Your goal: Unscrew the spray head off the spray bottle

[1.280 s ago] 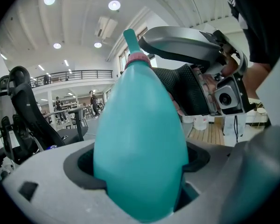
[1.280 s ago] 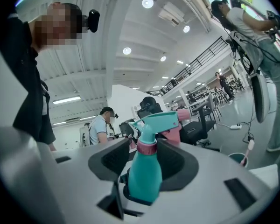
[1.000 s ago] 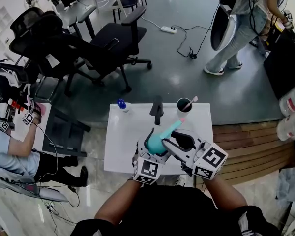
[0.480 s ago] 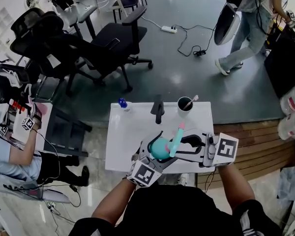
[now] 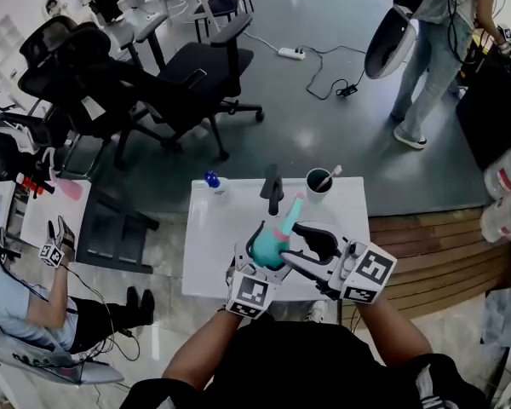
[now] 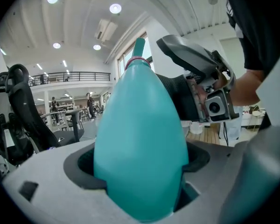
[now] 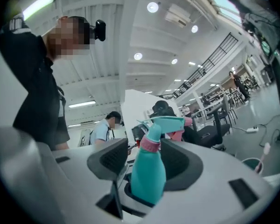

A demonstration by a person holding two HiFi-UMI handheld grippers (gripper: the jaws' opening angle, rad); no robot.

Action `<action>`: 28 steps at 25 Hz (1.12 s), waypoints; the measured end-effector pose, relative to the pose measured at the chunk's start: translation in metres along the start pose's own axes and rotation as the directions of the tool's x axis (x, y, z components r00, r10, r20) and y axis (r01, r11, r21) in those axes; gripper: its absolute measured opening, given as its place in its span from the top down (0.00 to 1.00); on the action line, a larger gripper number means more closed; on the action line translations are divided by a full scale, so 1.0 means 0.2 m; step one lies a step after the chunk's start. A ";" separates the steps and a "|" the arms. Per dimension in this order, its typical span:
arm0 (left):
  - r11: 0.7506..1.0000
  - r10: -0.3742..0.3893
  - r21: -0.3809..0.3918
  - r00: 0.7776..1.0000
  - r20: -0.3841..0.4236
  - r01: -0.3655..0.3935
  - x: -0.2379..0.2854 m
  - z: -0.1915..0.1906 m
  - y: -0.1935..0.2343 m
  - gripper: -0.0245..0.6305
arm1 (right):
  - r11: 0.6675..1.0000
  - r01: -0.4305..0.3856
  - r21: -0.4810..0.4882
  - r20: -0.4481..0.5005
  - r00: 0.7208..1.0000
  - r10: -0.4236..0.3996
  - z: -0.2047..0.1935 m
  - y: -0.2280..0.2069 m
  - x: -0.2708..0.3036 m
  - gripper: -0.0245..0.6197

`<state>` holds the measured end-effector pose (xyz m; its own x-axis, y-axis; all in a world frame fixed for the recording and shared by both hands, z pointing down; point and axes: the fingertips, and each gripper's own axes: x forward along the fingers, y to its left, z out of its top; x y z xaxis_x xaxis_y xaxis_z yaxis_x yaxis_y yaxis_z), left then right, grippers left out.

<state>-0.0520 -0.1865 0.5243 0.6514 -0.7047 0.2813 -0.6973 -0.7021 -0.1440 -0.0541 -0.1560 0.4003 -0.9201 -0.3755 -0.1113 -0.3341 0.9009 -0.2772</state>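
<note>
Head view: spray bottle tilted above the white worktop, between left gripper and right gripper. Left gripper view: jaws clamped on its teal body. Right gripper view: jaws apart, bottle standing in the gap, clear of one pad.

Teal egg-shaped plastic spray bottle, tilted, fat base clamped in left gripper. Teal trigger spray head w/ pink collar sits on neck, uppermost.
</note>
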 end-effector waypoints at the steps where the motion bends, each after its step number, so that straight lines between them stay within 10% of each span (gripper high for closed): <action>1: 1.000 -0.001 0.000 1.000 0.011 0.001 0.00 0.01 -0.01 0.25 | 1.000 0.017 0.014 0.008 1.000 -0.018 0.00 0.00 0.01 0.64; 28: 1.000 -0.009 0.020 1.000 -0.007 0.009 0.00 -0.05 -0.07 0.25 | 0.990 0.143 0.010 0.116 0.983 -0.143 0.25 -0.02 -0.08 0.75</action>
<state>-0.0448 -0.1753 0.5354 0.6557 -0.6976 0.2888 -0.6851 -0.7105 -0.1608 -0.0276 -0.1651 0.3551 -0.8328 -0.5233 -0.1805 -0.4600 0.8357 -0.3001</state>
